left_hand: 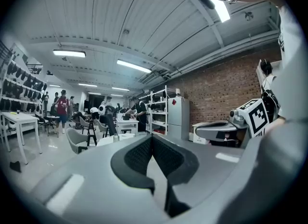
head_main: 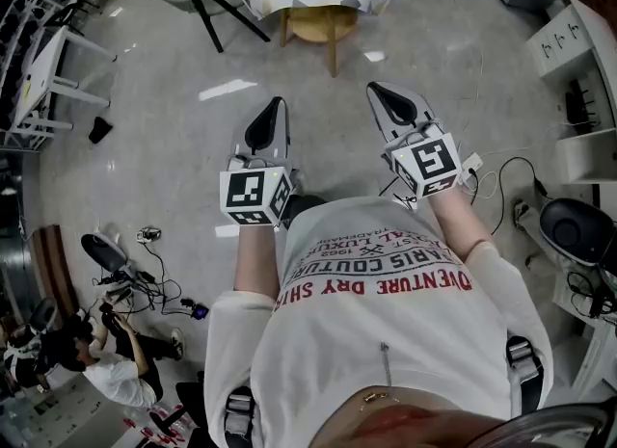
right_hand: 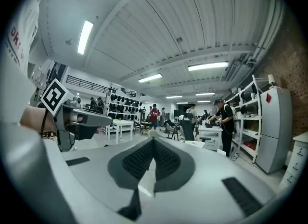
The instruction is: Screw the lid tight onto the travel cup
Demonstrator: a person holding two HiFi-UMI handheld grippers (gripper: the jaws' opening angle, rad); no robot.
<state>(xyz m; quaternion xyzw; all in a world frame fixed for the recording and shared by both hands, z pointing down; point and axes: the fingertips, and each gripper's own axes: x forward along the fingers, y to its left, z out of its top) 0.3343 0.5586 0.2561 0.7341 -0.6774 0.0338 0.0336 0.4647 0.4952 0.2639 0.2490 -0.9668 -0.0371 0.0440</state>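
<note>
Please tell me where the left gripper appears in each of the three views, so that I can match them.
Head view: the left gripper is left of centre, jaws together, pointing up the picture.
Left gripper view: the left gripper fills the lower half, empty.
Right gripper view: the left gripper is at the left side, pointing right.
Shared landmark: the right gripper, beside it everywhere.

Bright ceiling strip lights (left_hand: 70, 53) glare off the floor (head_main: 228, 90); fisheye edges bend.
</note>
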